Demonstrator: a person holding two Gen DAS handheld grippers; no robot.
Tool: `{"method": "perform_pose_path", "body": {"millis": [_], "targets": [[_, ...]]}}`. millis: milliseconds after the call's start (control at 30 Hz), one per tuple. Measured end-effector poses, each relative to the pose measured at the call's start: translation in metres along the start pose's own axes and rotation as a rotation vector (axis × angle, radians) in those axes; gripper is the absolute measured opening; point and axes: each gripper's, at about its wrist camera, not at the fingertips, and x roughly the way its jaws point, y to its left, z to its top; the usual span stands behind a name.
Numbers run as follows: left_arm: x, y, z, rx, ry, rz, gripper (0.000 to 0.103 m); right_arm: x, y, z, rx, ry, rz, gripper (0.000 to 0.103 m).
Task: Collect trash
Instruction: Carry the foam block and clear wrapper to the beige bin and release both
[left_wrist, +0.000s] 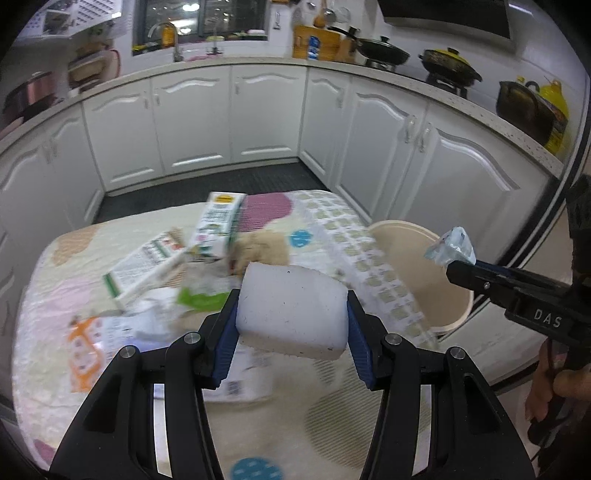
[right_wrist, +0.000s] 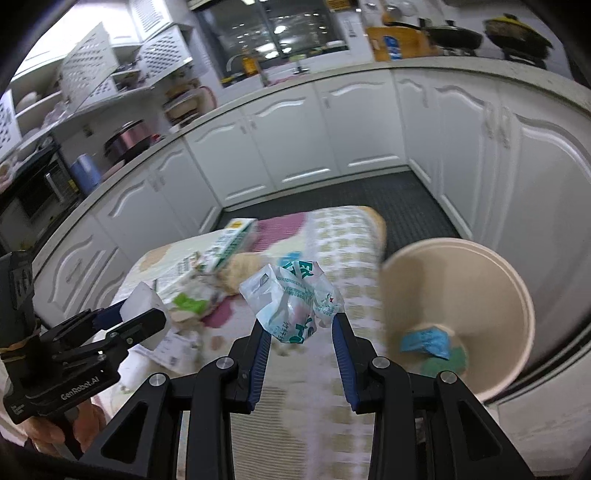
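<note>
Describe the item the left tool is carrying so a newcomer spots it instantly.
Start at the patterned table cover with trash strewn across it. Just above it, the left tool clamps a plain white foam block. Unlike the printed cartons and wrappers behind it, it carries no print and no colour.

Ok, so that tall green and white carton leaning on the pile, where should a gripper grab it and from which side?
Probably by its raised top end: the green and white carton leans tilted on the trash pile, so that end stands free. Come from above, jaws across its narrow faces. Both grippers are full now, the left gripper on the foam block.
</note>
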Motion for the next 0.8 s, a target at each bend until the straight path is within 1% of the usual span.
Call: {"method": "perform_pose_path", "body": {"millis": [267, 467, 600, 633, 667, 733, 800], "targets": [[0.039, -0.051, 0.018, 0.051, 0.035, -0.058, 0.051, 0.005, -0.059, -0.005, 0.098, 0.021, -0.074, 0.033], [0.071, -0.078, 0.033, 0.044, 0.072, -0.108, 0.051, 0.021, -0.099, -0.004, 0.154, 0.051, -0.127, 0.033], [0.09, -0.095, 0.038, 0.05, 0.079, -0.134, 0.054, 0.03, -0.12, -0.003, 0.184, 0.057, -0.162, 0.033], [0.095, -0.098, 0.039, 0.047, 0.083, -0.138, 0.055, 0.032, -0.125, -0.003, 0.193, 0.061, -0.172, 0.036], [0.102, -0.102, 0.041, 0.037, 0.089, -0.146, 0.056, 0.034, -0.128, -0.002, 0.201, 0.064, -0.179, 0.046], [0.112, -0.104, 0.044, 0.004, 0.1, -0.173, 0.057, 0.037, -0.139, -0.002, 0.218, 0.06, -0.188, 0.055], [0.12, -0.106, 0.045, -0.022, 0.107, -0.192, 0.059, 0.038, -0.145, -0.001, 0.227, 0.067, -0.195, 0.058]]}}
